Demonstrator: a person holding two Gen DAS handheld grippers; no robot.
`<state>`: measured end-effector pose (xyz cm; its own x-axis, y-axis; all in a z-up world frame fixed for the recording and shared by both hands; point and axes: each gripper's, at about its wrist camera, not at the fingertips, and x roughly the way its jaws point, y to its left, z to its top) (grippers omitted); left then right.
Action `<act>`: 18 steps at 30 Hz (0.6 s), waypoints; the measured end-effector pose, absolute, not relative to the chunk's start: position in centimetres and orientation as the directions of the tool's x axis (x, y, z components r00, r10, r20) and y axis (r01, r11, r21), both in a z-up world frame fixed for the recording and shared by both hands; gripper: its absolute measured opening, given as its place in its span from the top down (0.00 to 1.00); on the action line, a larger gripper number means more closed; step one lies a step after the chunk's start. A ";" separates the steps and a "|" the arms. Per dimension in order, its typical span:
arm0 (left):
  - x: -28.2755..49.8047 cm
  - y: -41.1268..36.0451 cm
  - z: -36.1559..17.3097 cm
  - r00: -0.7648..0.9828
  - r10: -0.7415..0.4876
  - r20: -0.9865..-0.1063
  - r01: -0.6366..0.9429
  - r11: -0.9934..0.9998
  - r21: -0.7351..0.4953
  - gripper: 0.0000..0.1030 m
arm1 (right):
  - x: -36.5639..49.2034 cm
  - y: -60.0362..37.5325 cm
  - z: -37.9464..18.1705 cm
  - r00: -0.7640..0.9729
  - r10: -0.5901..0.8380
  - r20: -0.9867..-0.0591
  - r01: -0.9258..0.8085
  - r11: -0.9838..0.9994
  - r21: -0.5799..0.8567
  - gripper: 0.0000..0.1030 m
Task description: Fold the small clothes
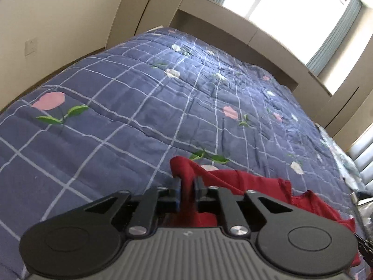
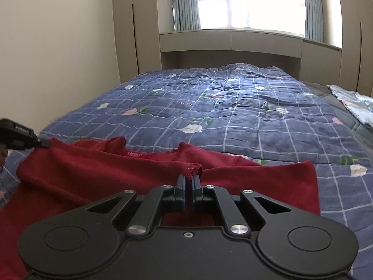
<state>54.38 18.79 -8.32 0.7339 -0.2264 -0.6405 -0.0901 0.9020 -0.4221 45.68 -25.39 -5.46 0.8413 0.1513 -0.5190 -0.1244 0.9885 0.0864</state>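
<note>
- One large bed point(image 2: 233, 107) is seen filling both views, covered by a blue quilt point(image 1: 116, 121) with a white grid and pink and white flower prints; its far edge is met by a beige headboard unit point(image 2: 230, 42) under a bright window point(image 2: 251, 2) with pale curtains.
- Tall beige wardrobe panels point(image 2: 126, 35) are seen at the bed's far left corner, and a second, lighter patterned cover point(image 2: 354, 105) is laid along the bed's right edge.
- One red garment point(image 2: 93, 175) is spread across the near edge of the bed, in front of both grippers, with its neckline point(image 2: 149, 155) turned toward the far edge and its cloth rumpled into soft ridges.
- The right gripper point(image 2: 188, 182) is seen with its jaws pressed almost together on a frayed, ribbed bit of the garment's edge, near the middle of the bed's near edge; the cloth is bunched up just above the pads.
- The left gripper point(image 1: 187, 184) is seen narrowed onto a raised fold of the red cloth at the garment's left corner, toward the bed's near left side; the fold is pinched between the blue-faced pads and stands up above them.
- From the right wrist view, that left tool is seen at the left border, its tip touching the garment's corner, with part of a hand point(image 2: 2, 156) behind it.
</note>
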 end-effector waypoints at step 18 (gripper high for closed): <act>42.8 13.3 -9.6 0.782 -0.040 -0.622 0.123 0.988 0.091 0.19 | 46.0 -25.7 0.8 0.894 0.217 -0.392 -0.130 0.963 0.237 0.96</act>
